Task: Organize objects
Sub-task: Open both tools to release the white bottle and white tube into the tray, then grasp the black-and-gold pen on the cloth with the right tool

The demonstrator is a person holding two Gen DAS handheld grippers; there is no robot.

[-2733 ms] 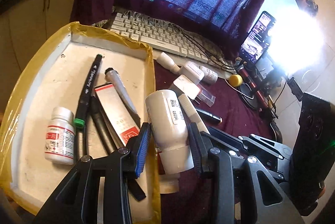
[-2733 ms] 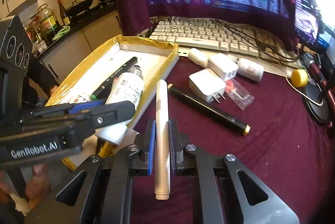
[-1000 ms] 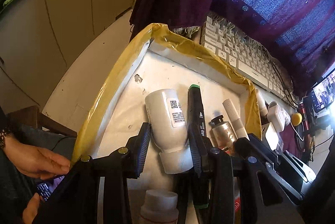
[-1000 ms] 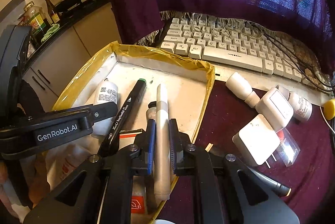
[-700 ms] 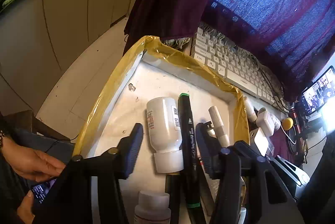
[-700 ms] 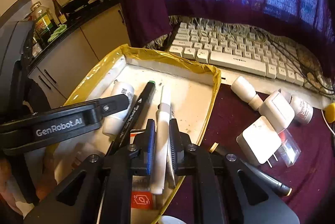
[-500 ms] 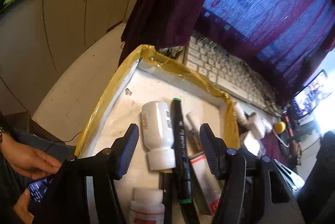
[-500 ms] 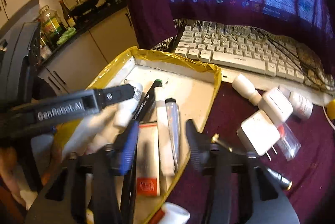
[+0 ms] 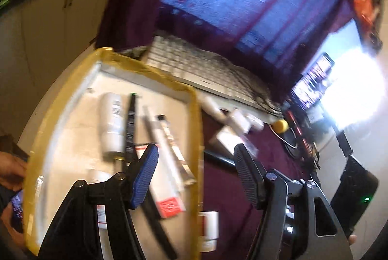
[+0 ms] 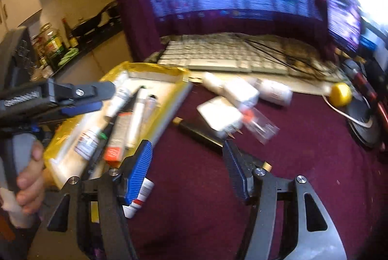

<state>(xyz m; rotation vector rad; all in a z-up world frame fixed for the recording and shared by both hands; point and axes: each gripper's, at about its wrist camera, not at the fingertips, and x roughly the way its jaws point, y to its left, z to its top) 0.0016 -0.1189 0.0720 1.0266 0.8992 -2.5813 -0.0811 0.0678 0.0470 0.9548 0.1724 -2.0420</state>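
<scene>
Both grippers are seen with nothing between the fingers: the left gripper [image 9: 195, 177] and the right gripper [image 10: 186, 169] are wide and opening further. The tray [image 9: 196, 129], at left of both views, already holds a white bottle [image 9: 110, 121] and pens. The black pen [image 10: 198, 133] on the table [image 10: 303, 150], at frame centre, is probably best approached next, squarely across its barrel.

Motion blur smears both views, so the print on the white plastic bottle [image 9: 112, 119] lying in the yellow-taped white tray [image 9: 196, 138] cannot be read. The small red-and-white labelled bottle [image 10: 139, 197] by the tray's near corner is half hidden behind a blue-padded finger [image 10: 137, 172].
</scene>
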